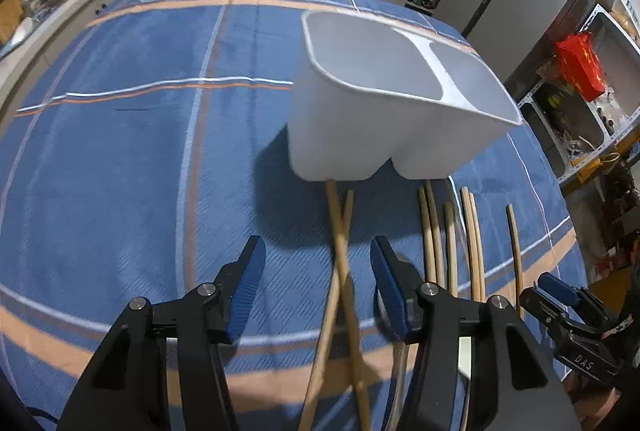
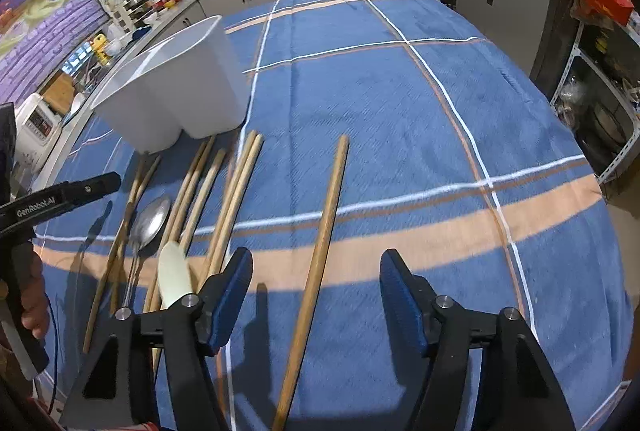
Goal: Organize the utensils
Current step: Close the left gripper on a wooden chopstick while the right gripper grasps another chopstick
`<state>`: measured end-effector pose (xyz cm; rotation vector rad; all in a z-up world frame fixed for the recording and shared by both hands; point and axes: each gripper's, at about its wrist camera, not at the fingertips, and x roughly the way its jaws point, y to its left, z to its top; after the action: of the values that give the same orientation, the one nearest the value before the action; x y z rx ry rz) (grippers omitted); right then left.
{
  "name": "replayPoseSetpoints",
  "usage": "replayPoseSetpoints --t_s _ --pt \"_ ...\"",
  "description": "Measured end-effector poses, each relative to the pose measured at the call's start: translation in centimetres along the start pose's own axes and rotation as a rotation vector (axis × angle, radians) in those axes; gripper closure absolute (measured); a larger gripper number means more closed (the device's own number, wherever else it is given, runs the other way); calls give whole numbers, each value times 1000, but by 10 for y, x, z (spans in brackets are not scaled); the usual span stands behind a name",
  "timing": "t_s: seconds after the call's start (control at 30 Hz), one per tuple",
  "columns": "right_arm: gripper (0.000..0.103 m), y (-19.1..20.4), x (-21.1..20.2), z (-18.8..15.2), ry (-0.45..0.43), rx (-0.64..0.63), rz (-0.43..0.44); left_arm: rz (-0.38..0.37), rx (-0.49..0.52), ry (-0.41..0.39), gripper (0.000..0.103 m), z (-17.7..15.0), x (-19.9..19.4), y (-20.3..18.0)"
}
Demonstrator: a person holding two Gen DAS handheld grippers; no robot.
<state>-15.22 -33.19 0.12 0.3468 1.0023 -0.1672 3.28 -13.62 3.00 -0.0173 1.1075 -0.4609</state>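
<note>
We hold both tongs spread, the left gripper (image 1: 318,263) over two crossed chopsticks (image 1: 340,263), the right gripper (image 2: 316,279) over a single chopstick (image 2: 320,231), and next we must pinch them for the white holder (image 1: 360,111).

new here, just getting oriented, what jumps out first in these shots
The white two-compartment holder stands empty on the blue plaid cloth. Wooden chopsticks lie in a loose row just in front of it, with a metal spoon among them. Each open gripper hovers over chopsticks: left over a crossed pair, right over one.
</note>
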Motion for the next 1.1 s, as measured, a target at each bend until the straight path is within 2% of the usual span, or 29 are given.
replayPoseSetpoints --t_s 0.07,0.2,0.27,0.33,0.37,0.53,0.63,0.67,0.7,0.73,0.77,0.8,0.93,1.1 --pt "35 -1 4 5 4 6 -15 -22 -11 18 54 6 11 -1" --pt "40 -8 13 18 20 37 -32 -42 -34 25 68 12 24 0" --pt "42 -9 17 25 24 51 -45 -68 -40 41 79 17 28 -1" --pt "43 -8 21 31 33 51 -54 -81 -49 50 95 17 31 -1" --pt "43 -7 23 34 37 48 -61 -90 -58 58 96 18 33 -1" --pt "48 7 34 43 56 -12 -126 -120 -91 59 97 20 36 5" --pt "55 14 40 51 66 -43 -159 -129 -100 55 97 20 33 10" --pt "61 16 42 53 68 -50 -167 -135 -105 53 97 20 32 11" --pt "72 17 43 56 70 -58 -174 -141 -110 49 97 20 30 12" --pt "78 17 44 58 72 -61 -169 -144 -113 45 97 19 29 13" --pt "91 16 45 60 77 -57 -151 -150 -115 39 97 18 26 13" --pt "95 17 47 62 81 -50 -137 -153 -115 34 97 16 21 12" --pt "95 4 40 62 82 3 -50 -167 -112 7 97 10 0 7" --pt "95 -8 17 50 37 47 4 -181 -115 -31 97 2 -26 4"
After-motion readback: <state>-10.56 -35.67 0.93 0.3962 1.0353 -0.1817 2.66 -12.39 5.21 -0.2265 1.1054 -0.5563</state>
